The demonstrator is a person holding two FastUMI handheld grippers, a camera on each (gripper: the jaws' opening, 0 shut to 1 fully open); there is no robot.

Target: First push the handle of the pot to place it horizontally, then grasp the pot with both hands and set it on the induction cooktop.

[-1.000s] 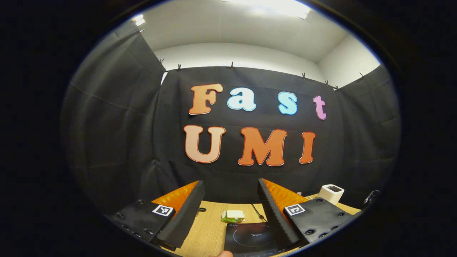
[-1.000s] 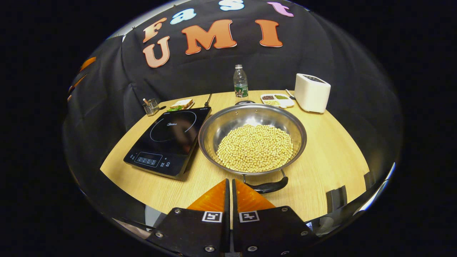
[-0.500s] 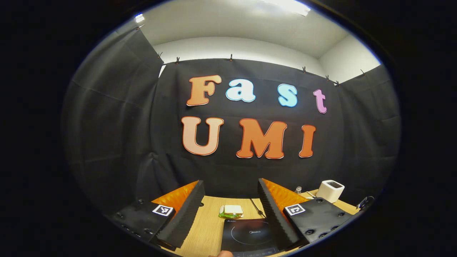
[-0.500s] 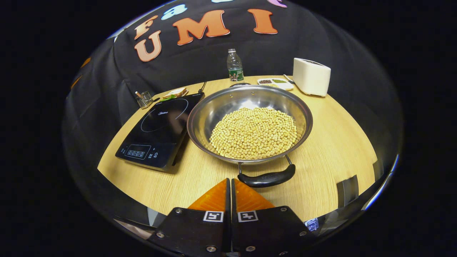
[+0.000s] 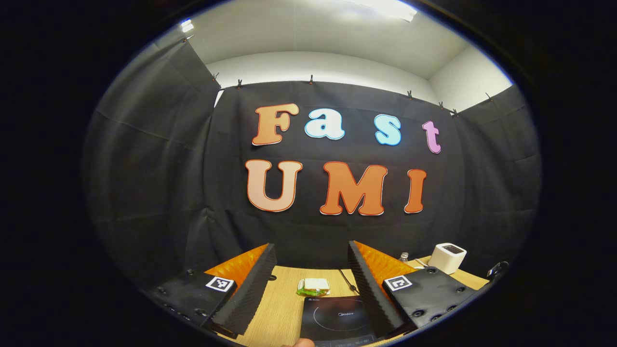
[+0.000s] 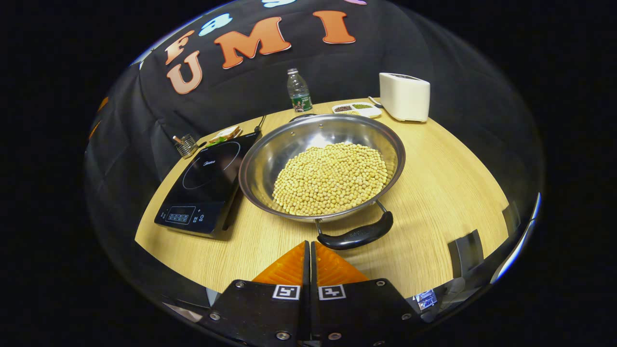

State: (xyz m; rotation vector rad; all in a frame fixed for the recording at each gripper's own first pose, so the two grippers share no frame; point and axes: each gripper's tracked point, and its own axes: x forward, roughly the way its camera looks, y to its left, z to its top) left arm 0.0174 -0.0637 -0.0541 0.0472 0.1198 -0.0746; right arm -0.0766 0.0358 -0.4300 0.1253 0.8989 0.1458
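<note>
My right gripper (image 6: 311, 250) has its fingers pressed together with nothing between them, and it hangs low over the near edge of the table (image 6: 448, 183). The pot (image 6: 322, 166), a wide steel pan loaded with pale beans, sits on the table directly ahead of that gripper, with the induction cooktop (image 6: 205, 185) just beside it on the left. The near handle (image 6: 355, 235) is the controlling feature: it lies just ahead of the closed tips and slightly to their right, close to them but apart. Its long axis runs roughly across my line of approach, with the right end tilted farther away than the left. A second handle appears at the far rim, near the bottle (image 6: 299, 90). This places the handle pair on a near-to-far line, not side to side. I judge that the push step is not yet complete and that the right gripper is the nearer tool for it. The closed tips should bear sideways on one end of the near handle so that the pot turns on the table. My left gripper (image 5: 308, 262) stands spread wide and empty, raised and aimed toward the back wall; the cooktop shows low between its fingers. The pot's load of beans calls for a slow, level push.
</note>
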